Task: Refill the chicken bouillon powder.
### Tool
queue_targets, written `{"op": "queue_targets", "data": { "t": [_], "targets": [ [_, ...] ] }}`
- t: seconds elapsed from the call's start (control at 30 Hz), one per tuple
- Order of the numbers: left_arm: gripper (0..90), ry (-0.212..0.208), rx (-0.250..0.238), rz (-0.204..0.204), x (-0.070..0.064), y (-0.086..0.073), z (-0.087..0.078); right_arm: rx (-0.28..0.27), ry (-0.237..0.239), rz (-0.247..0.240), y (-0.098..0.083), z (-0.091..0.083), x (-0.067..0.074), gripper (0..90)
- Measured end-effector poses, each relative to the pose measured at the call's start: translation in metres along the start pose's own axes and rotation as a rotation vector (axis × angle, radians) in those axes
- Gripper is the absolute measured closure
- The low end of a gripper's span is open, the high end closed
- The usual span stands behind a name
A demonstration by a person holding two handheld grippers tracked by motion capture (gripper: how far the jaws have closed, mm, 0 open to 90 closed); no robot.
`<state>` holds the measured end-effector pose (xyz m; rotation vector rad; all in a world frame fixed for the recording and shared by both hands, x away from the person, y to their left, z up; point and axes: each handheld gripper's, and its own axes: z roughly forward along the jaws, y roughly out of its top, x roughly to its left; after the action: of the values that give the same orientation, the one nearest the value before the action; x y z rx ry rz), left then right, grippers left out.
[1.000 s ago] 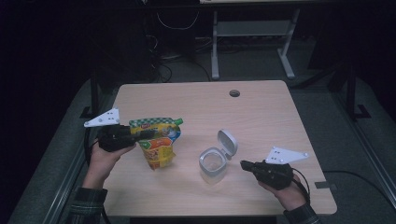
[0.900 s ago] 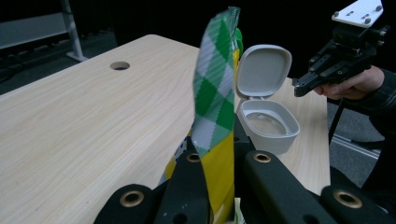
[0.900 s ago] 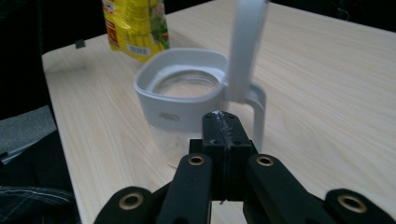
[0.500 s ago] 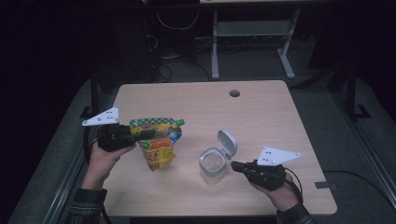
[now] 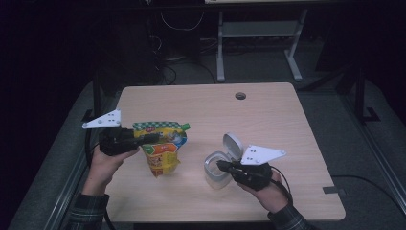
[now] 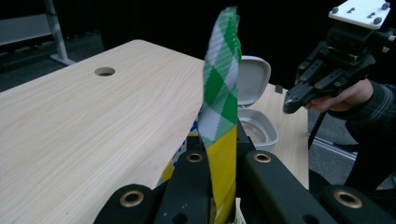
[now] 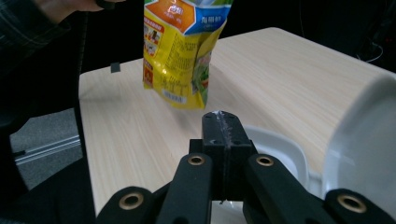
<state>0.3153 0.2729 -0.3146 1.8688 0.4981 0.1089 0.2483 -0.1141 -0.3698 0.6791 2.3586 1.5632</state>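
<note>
While the snack pouch [image 5: 162,148] is held aloft, pinched by the left gripper [image 5: 152,138], the right gripper [image 5: 221,164] is kept closed, empty, over the white container [image 5: 216,168].

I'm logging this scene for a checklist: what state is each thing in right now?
Snack bag: hanging above the table, pinched at its green checked top edge.
Left claw: shut on the snack bag.
Plastic box: on the table, lid flipped up, looks empty.
Right claw: shut, holding nothing, at the box's rim.
Table: bare wood with one round hole.
</note>
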Motion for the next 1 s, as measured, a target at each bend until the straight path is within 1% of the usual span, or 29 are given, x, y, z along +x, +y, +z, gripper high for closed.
{"op": "queue_targets", "data": {
  "t": [0.1, 0.13, 0.2, 0.23, 0.27, 0.3, 0.37, 0.4, 0.43, 0.47, 0.5, 0.57, 0.67, 0.7, 0.73, 0.8, 0.87, 1.0],
  "targets": [
    [90.0, -0.007, -0.009, -0.006, -0.001, 0.001, -0.001, -0.005, -0.004, -0.007, 0.008, 0.011, 0.002, 89.9],
    [90.0, -0.012, -0.006, 0.001, -0.001, 0.002, -0.002, 0.0, -0.007, -0.005, 0.01, 0.014, 0.002, 89.8],
    [90.0, -0.017, -0.008, 0.0, -0.001, 0.002, -0.002, 0.005, -0.014, 0.0, 0.014, 0.021, 0.003, 89.9],
    [90.0, -0.019, -0.01, -0.002, -0.001, 0.002, -0.002, 0.005, -0.014, 0.0, 0.014, 0.021, 0.003, 89.9],
    [90.0, -0.023, -0.009, -0.002, -0.001, 0.002, -0.002, 0.007, -0.023, 0.004, 0.017, 0.028, 0.004, 89.9],
    [90.0, -0.027, -0.01, -0.004, -0.002, 0.002, -0.002, 0.007, -0.023, 0.004, 0.017, 0.028, 0.004, 89.9],
    [90.0, -0.034, -0.011, -0.006, -0.002, 0.002, -0.002, 0.012, -0.036, 0.006, 0.02, 0.036, 0.005, 89.9],
    [90.0, -0.04, -0.015, -0.008, -0.002, 0.003, -0.002, 0.02, -0.044, 0.009, 0.022, 0.043, 0.005, 89.9],
    [90.0, -0.04, -0.015, -0.008, -0.002, 0.003, -0.002, 0.02, -0.044, 0.009, 0.022, 0.043, 0.005, 89.9],
    [90.0, -0.043, -0.015, -0.007, -0.002, 0.003, -0.002, 0.017, -0.051, 0.007, 0.024, 0.05, 0.005, 89.9],
    [90.0, -0.045, -0.017, -0.006, -0.002, 0.003, -0.002, 0.017, -0.051, 0.007, 0.024, 0.05, 0.005, 89.9],
    [90.0, -0.051, -0.025, -0.009, -0.004, 0.005, -0.003, 0.02, -0.066, 0.012, 0.025, 0.056, 0.004, 89.9],
    [90.0, -0.056, -0.029, -0.002, -0.006, 0.007, -0.004, 0.014, -0.07, 0.016, 0.028, 0.065, 0.002, 89.9],
    [90.0, -0.059, -0.033, -0.006, -0.007, 0.008, -0.004, 0.015, -0.07, 0.018, 0.029, 0.067, 0.002, 89.9],
    [90.0, -0.061, -0.033, -0.003, -0.008, 0.009, -0.004, 0.018, -0.071, 0.018, 0.029, 0.072, 0.003, 89.9],
    [90.0, -0.076, -0.043, 0.0, -0.01, 0.012, -0.004, 0.019, -0.076, 0.017, 0.03, 0.077, 0.003, 89.9],
    [90.0, -0.077, -0.045, 0.002, -0.011, 0.013, -0.004, 0.022, -0.077, 0.012, 0.031, 0.079, 0.003, 89.9],
    [90.0, -0.083, -0.06, 0.005, -0.015, 0.017, -0.005, 0.032, -0.082, 0.034, 0.034, 0.091, 0.002, 89.9]
  ]
}}
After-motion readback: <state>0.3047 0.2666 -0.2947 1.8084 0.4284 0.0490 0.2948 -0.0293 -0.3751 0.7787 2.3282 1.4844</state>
